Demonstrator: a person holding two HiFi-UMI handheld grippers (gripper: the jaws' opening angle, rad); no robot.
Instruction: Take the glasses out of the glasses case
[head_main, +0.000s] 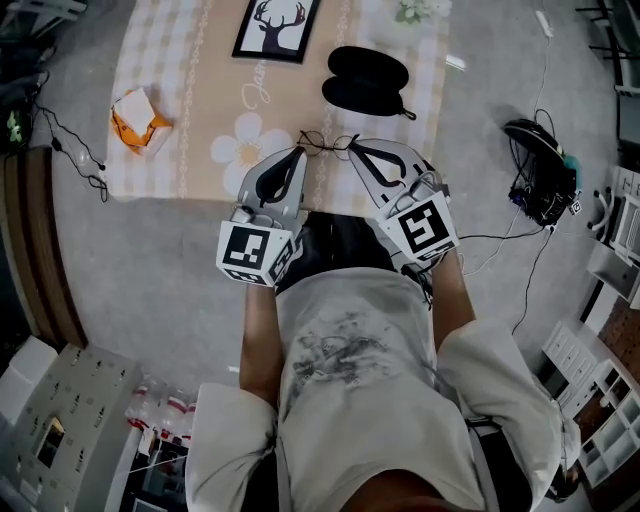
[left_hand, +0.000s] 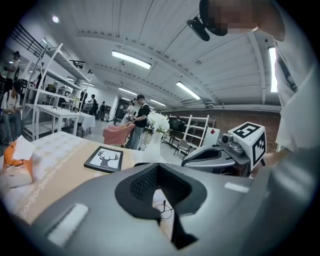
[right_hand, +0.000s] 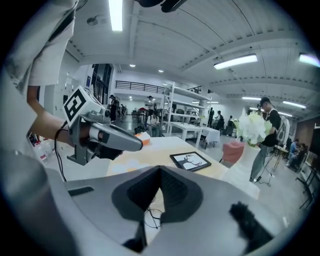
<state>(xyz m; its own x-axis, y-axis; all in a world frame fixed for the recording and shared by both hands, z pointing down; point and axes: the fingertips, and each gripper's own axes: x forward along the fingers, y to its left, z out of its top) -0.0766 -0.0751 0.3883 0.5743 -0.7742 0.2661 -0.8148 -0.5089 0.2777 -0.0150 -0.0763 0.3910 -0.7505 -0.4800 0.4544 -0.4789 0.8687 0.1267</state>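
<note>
Pale shirt (head_main: 370, 400) and bare forearms fill the bottom of the head view, above a grey floor (head_main: 170, 260) with cables trailing at both sides. Both gripper views open onto a big hall with strip lights, white shelving (left_hand: 47, 90) and people standing well back; none of that shows from the head.

A table (head_main: 200, 90) under a beige cloth printed with white daisies holds a framed deer picture (head_main: 277, 27) at the far side. An orange tissue pack (head_main: 140, 121) sits near its left edge. The black glasses case (head_main: 366, 80) lies open right of centre, its long axis roughly left to right.

The left gripper (head_main: 301, 151) and right gripper (head_main: 351, 148) angle in towards each other at the near table edge. Each has its jaw tips brought together with nothing pinched between them.

The glasses (head_main: 327, 141) lie out of the case on the cloth, just beyond both sets of tips. Their long axis runs across the person, along the table edge. Which way the thin wire frame faces cannot be told. Each gripper view catches only a loop of that wire through the opening behind its jaw tips. White flowers (left_hand: 159, 121) show clearly only in the gripper views.
</note>
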